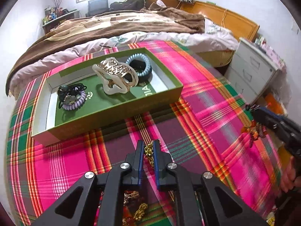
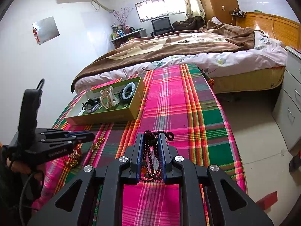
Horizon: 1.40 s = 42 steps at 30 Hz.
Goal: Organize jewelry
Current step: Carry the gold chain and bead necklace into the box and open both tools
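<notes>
On the counter (image 2: pixel 169 98), covered by a plaid cloth (image 1: pixel 207 98), a gold chain (image 1: pixel 148 150) is clenched by the left tool (image 1: pixel 148 146), probably to be carried to the green box (image 1: pixel 120 111). A dark bead necklace (image 2: pixel 150 156) is gripped by the right tool (image 2: pixel 150 141) and held above the cloth, perhaps waiting for its turn. Hair ties and a claw clip (image 1: pixel 115 77) are already kept in the box. More gold pieces (image 2: pixel 72 159) are left near the left tool. Behind the counter, a bed (image 2: pixel 188 45) and a white drawer cabinet (image 1: pixel 250 71) are seen.

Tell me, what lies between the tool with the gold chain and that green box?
Only bare plaid cloth. In the left wrist view, the left tool, closed on the gold chain, sits just short of the green box, with nothing lying on that stretch.
</notes>
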Each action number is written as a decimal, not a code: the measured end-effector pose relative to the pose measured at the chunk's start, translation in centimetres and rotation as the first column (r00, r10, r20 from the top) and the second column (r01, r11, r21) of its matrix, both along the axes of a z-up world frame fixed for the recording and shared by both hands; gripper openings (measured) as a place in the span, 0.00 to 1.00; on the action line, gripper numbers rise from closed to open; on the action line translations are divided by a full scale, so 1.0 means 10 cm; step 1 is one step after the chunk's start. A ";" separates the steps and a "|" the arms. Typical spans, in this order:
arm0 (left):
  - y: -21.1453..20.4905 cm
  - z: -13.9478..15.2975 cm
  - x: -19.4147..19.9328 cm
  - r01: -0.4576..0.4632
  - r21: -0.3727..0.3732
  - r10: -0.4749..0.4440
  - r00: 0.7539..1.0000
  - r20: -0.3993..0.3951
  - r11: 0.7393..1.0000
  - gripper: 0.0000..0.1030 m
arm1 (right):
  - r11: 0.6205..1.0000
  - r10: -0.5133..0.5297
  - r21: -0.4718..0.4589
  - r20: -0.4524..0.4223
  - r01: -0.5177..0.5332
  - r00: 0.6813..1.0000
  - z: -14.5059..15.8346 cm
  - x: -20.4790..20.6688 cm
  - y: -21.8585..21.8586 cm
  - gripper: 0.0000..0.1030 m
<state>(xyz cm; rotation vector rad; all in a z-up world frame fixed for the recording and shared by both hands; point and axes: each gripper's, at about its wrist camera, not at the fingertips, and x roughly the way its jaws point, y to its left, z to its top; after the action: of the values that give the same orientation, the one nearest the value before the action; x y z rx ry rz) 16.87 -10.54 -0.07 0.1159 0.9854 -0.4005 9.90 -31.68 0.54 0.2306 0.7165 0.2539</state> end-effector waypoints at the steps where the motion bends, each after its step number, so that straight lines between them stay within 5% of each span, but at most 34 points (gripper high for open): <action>1: 0.04 0.05 0.00 -0.009 -0.010 0.009 1.000 0.010 1.000 0.09 | 1.000 0.001 0.001 0.002 -0.001 1.000 0.01 0.01 0.00 0.16; 15: 0.33 0.45 0.03 -0.051 -0.104 0.058 0.996 0.064 0.993 0.09 | 1.000 0.023 -0.022 0.039 -0.022 0.999 0.23 0.08 0.14 0.16; 28: 0.63 0.86 0.30 -0.100 -0.136 0.118 0.985 0.124 0.986 0.09 | 0.997 0.066 -0.034 0.083 -0.064 0.994 0.58 0.54 0.44 0.16; 42: 1.00 0.90 0.79 -0.174 -0.153 0.191 0.976 0.104 0.973 0.09 | 0.994 0.110 0.004 -0.007 -0.110 0.994 0.36 1.19 0.75 0.16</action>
<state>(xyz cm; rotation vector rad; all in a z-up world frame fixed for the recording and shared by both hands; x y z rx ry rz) 24.76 -0.49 8.89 -0.0805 0.8398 -0.2905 21.77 -24.16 4.12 0.1959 0.7371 0.3591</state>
